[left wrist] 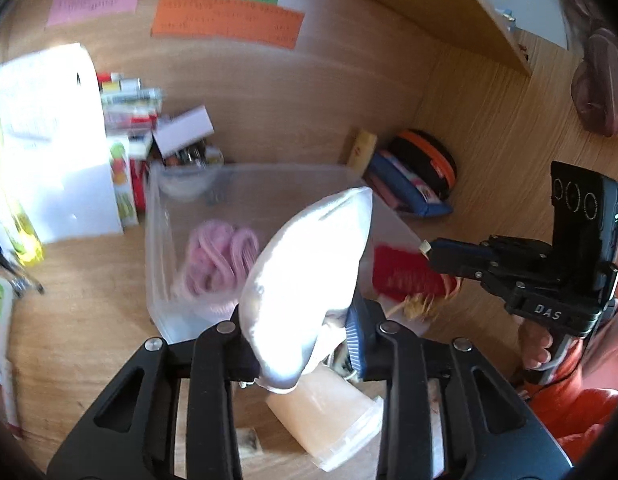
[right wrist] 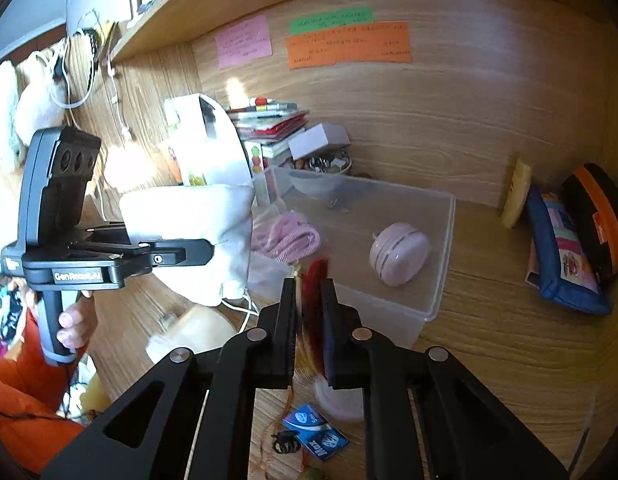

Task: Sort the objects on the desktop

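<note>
Over the bin (right wrist: 437, 240) I am carrying a white pouch (left wrist: 309, 276) clenched in the left tongs (left wrist: 305, 332) and a red charm (right wrist: 313, 280) in the right tongs (right wrist: 311, 292). Cord and case are lying inside; cup and packet are waiting on the worktop (right wrist: 509, 340).
</note>
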Demonstrator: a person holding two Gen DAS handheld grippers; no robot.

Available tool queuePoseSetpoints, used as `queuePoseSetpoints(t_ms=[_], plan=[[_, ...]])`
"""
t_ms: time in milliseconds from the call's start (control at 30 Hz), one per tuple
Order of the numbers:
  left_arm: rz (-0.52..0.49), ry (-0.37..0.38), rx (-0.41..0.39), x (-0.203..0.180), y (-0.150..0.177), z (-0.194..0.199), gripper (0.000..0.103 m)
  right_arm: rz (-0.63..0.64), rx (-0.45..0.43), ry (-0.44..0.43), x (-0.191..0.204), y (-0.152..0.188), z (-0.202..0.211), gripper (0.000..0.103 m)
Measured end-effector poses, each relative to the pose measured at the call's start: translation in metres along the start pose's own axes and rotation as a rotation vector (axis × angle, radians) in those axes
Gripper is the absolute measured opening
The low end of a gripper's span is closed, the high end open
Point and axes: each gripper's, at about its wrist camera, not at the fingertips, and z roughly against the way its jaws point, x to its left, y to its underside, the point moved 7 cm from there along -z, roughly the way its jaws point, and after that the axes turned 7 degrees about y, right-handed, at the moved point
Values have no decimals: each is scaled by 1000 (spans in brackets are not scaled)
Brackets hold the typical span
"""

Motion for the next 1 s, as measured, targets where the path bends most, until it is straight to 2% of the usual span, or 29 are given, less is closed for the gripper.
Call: queuePoseSetpoints(t_ms=[200, 333, 367, 400, 433, 467, 500, 667, 733, 800, 833, 867, 900, 1000], plan=[[8, 17, -25, 5, -15, 2, 32, 11, -25, 5, 2, -13, 0, 9], [22, 27, -47, 10, -25, 7, 32, 13, 30, 27, -1, -5, -7, 12], [25, 31, -52, 11, -28, 8, 32, 16, 38, 40, -3, -3, -8, 22], [27, 32, -57, 11, -29, 10, 32, 16, 52, 69, -6, 1, -9, 42], [27, 28, -61, 12, -31, 10, 32, 6, 57, 90, -11, 4, -10, 54], [24, 24, -64, 13, -32, 11, 32, -3, 57, 104, -13, 6, -10, 72], [24, 21, -65, 14, -32, 10, 32, -16, 54, 117, -16, 9, -10, 76], [30, 31, -53, 14, -33, 4, 32, -22, 92, 114, -22, 29, -16, 76], [36, 34, -51, 15, -34, 1, 32, -14, 106, 114, -20, 35, -23, 68], [44, 35, -51, 15, -36, -1, 32, -3, 120, 87, -16, 37, -28, 38], [45, 32, -53, 15, -38, -2, 32, 2, 132, 66, -13, 39, -31, 31], [44, 26, -55, 16, -40, -2, 32, 3, 140, 46, -10, 40, -33, 18], [44, 20, -58, 17, -41, -2, 32, 2, 143, 26, -8, 40, -35, 13], [45, 9, -66, 19, -47, -2, 32, -12, 132, 4, -7, 36, -34, 9]])
